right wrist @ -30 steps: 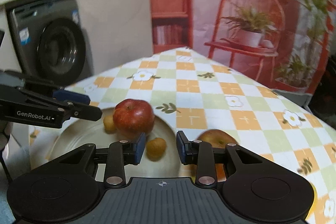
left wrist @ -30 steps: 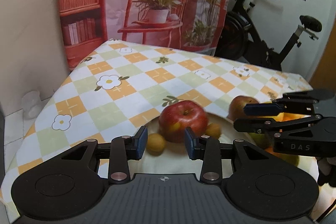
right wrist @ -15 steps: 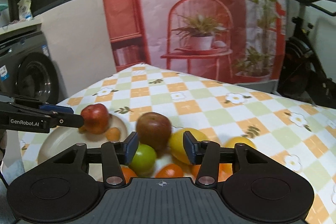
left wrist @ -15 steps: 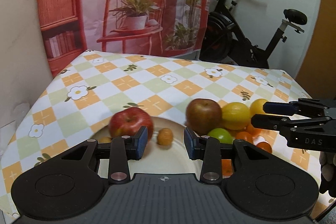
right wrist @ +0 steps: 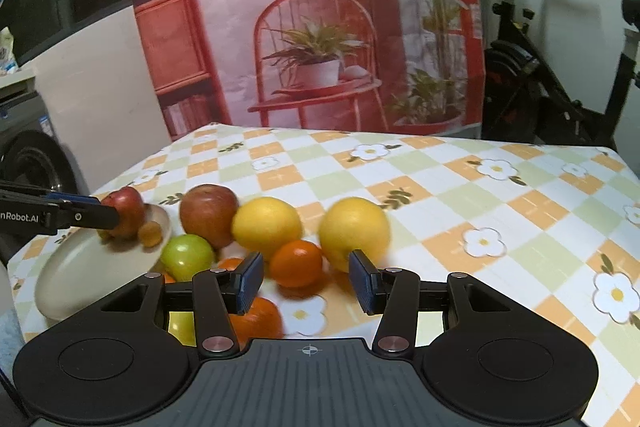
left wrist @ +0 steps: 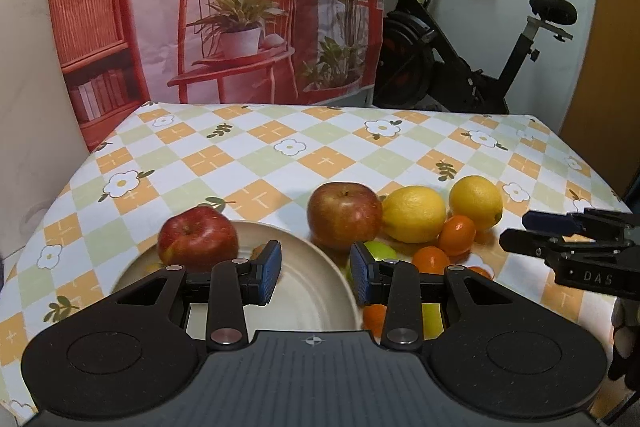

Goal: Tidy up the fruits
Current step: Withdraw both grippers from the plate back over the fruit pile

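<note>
- Left wrist view: the left gripper [left wrist: 316, 273] hangs over the near part of a cream plate [left wrist: 320, 311], its blue-padded jaws apart with a clear gap and nothing held between them.
- A red apple [left wrist: 197, 238] sits at the plate's far left edge; a small yellowish fruit [left wrist: 259, 251] peeks out just behind the left pad.
- Off the plate, to its right on the checked tablecloth [left wrist: 280, 155], a darker apple [left wrist: 345, 215] touches a lemon [left wrist: 414, 214]; a second lemon [left wrist: 476, 202] lies just beyond, with small oranges [left wrist: 457, 235] in front and a green fruit [left wrist: 378, 251] partly hidden behind the right pad.
- The right gripper [left wrist: 520, 231] enters from the right edge, above the cloth beside the pile; its tips stand slightly apart and hold nothing.
- Right wrist view: the right gripper [right wrist: 306, 281] hovers over the fruit pile, jaws parted and empty; a small orange [right wrist: 297, 263] lies on the cloth beyond the gap, untouched.
- A lemon [right wrist: 354, 233] sits just behind the right pad, another lemon [right wrist: 266, 227] and the darker apple [right wrist: 208, 213] lie to the left, and a green fruit [right wrist: 186, 257] is beside the plate [right wrist: 80, 267].
- The left gripper [right wrist: 108, 213] reaches in from the left over the plate, in front of the red apple [right wrist: 130, 209]; from here I cannot tell its opening.
</note>
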`<state>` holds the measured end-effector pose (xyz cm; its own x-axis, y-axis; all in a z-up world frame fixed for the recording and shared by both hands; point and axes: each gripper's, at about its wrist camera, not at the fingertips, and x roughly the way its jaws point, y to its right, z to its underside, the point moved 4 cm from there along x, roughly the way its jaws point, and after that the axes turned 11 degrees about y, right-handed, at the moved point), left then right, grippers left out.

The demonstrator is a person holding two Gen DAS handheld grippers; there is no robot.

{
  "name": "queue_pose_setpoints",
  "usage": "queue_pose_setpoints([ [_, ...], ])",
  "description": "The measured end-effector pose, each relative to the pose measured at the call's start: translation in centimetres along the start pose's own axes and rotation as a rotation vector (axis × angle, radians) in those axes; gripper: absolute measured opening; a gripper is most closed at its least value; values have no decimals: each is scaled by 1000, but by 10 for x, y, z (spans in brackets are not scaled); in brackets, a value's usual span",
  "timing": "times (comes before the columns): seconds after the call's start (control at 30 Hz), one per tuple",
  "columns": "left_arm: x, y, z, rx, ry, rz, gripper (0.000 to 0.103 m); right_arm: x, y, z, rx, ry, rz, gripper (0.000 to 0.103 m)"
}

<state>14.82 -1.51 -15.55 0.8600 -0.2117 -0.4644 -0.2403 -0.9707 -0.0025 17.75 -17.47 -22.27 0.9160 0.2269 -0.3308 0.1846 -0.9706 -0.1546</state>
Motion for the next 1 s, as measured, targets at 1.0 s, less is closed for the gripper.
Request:
queue_pose_setpoints([
  [1.0,-15,30,39,-9,30,58,40,7,-24,29,-123,-38,-153,43],
])
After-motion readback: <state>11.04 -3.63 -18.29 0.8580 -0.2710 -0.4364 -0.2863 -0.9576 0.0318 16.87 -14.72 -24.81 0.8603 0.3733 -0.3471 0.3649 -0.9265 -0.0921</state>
